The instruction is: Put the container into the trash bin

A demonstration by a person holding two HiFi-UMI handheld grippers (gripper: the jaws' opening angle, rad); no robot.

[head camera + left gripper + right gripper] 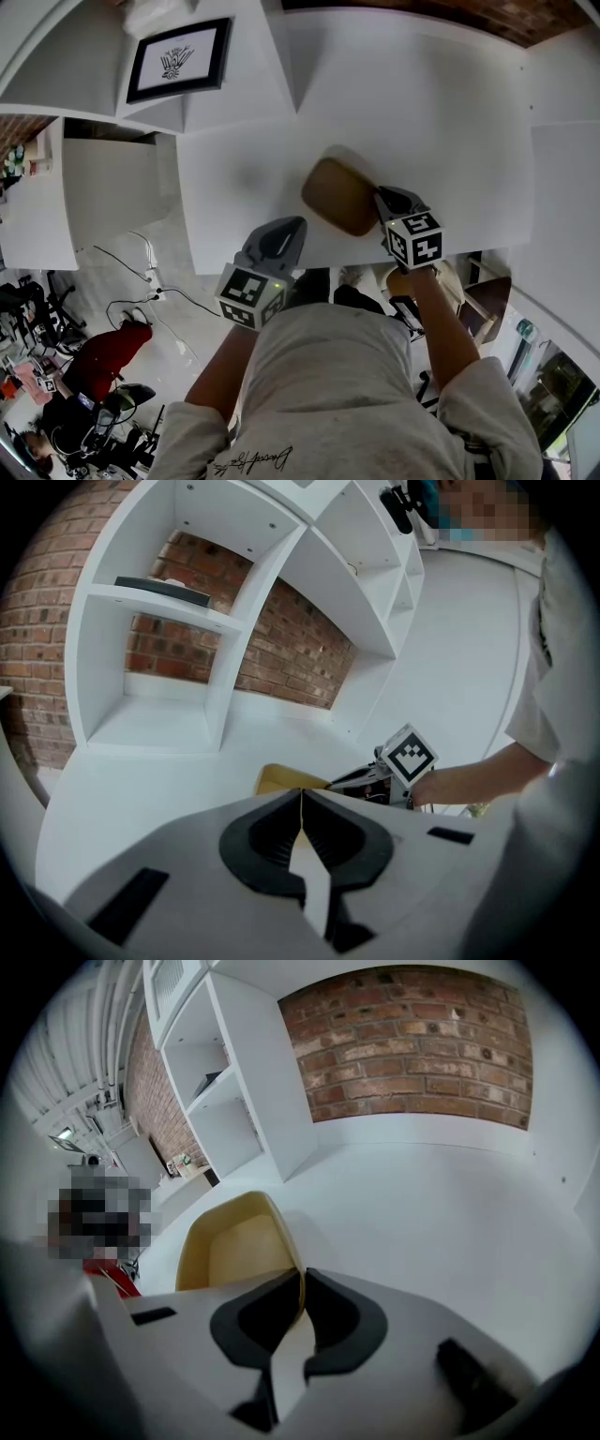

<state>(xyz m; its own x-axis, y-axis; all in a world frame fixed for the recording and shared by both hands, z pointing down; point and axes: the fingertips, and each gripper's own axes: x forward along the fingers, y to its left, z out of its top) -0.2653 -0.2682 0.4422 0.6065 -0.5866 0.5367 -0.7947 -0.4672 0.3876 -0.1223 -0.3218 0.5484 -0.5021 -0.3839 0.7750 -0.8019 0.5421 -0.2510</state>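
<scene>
A person in a grey T-shirt (328,394) stands at a white counter (441,122), with a pair of hand-held tongs in each hand. The right tongs (382,212), at the centre right of the head view, are clenched on the rim of a tan, rounded-rectangular container (339,195). In the right gripper view, the thin yellowish wall of the container (239,1246) runs down between the black pads of the right tongs (302,1286). The open bowl sits to the left of the pinch, in the lower left centre of the frame, and the counter (441,1213) spreads away behind it to a red brick wall (412,1040). The container lies over the counter's near edge at the centre of the head view, casting a soft shadow on the surface above it. It cannot be seen whether its base touches the counter. The left tongs (284,230) sit just lower left of the container and apart from it, clenched on nothing. In the left gripper view the pads of the left tongs (302,797) meet with only a hairline between them. Past their tips shows a yellow edge of the container (279,780), with the right tongs (361,778) beside it. A black-framed print (178,59) lies on white shelving (84,66) at the upper left of the head view.
</scene>
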